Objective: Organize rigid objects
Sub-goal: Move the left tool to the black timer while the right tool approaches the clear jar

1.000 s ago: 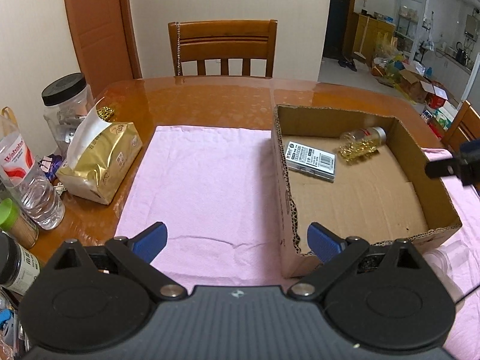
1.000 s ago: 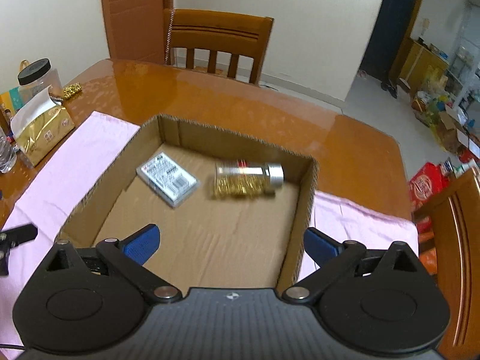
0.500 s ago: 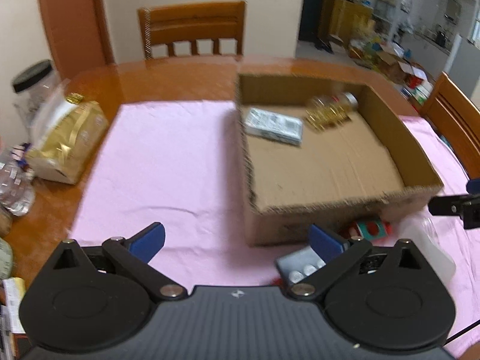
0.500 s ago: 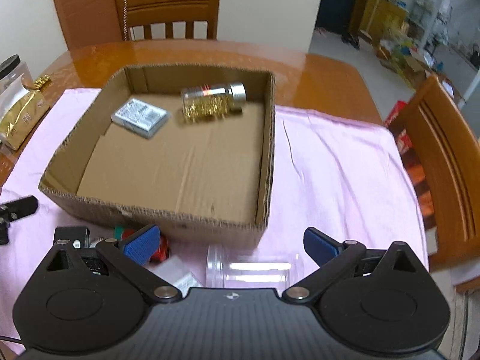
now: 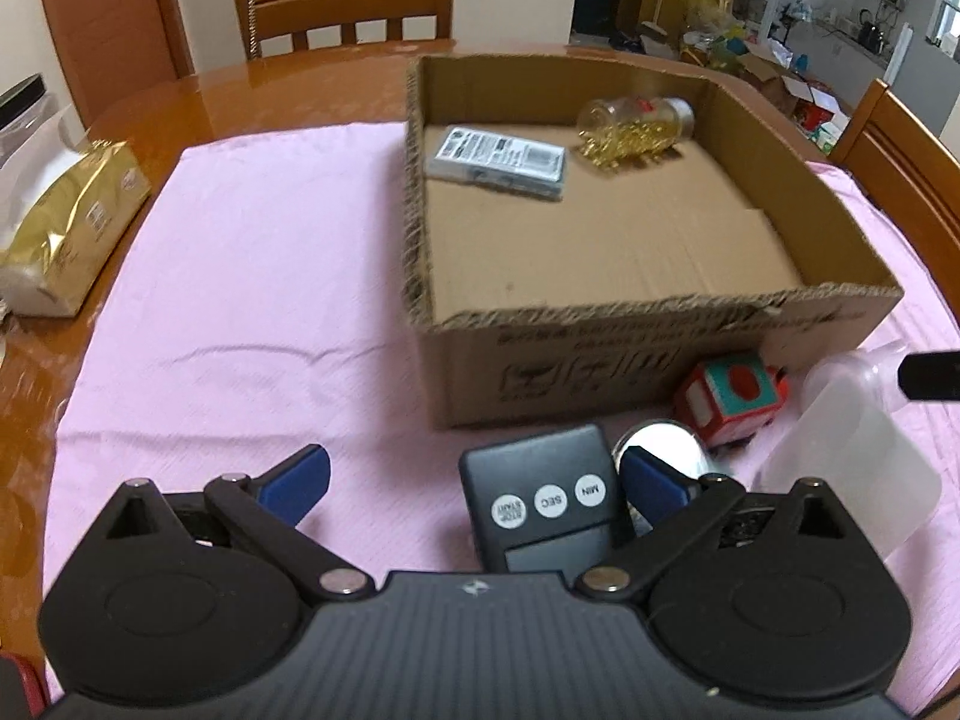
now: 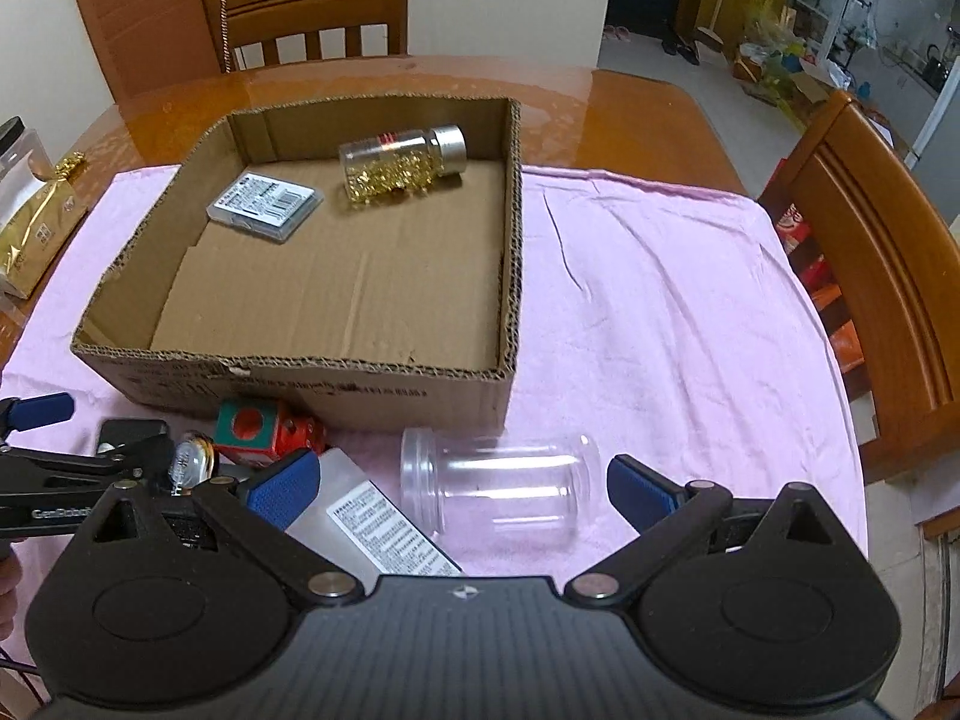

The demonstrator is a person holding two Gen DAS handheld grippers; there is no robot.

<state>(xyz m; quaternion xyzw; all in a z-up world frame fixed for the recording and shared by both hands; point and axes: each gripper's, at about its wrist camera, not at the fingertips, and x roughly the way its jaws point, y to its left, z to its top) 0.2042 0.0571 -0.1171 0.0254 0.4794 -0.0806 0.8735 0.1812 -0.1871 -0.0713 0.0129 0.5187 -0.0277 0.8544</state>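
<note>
A cardboard box (image 5: 672, 354) (image 6: 384, 384) sits on the pink cloth and holds a grey card case (image 5: 498, 161) (image 6: 264, 205) and a jar of gold bits (image 5: 636, 123) (image 6: 402, 162). In front of the box lie a black timer (image 5: 543, 498), a red toy block (image 5: 735, 399) (image 6: 264, 429), a round shiny object (image 5: 660, 450), a clear empty jar (image 6: 501, 489) on its side and a frosted plastic box (image 5: 852, 468) (image 6: 366, 516). My left gripper (image 5: 474, 480) is open, low over the timer. My right gripper (image 6: 462, 489) is open, with the clear jar between its fingers.
A gold tissue pack (image 5: 66, 222) and a black-lidded jar (image 5: 24, 105) stand at the left of the brown table (image 5: 240, 96). Wooden chairs stand at the far side (image 5: 342, 0) and the right (image 6: 876, 276).
Both grippers have pulled back from over the box toward the near side and dropped lower. The objects in front of the box have come into view.
</note>
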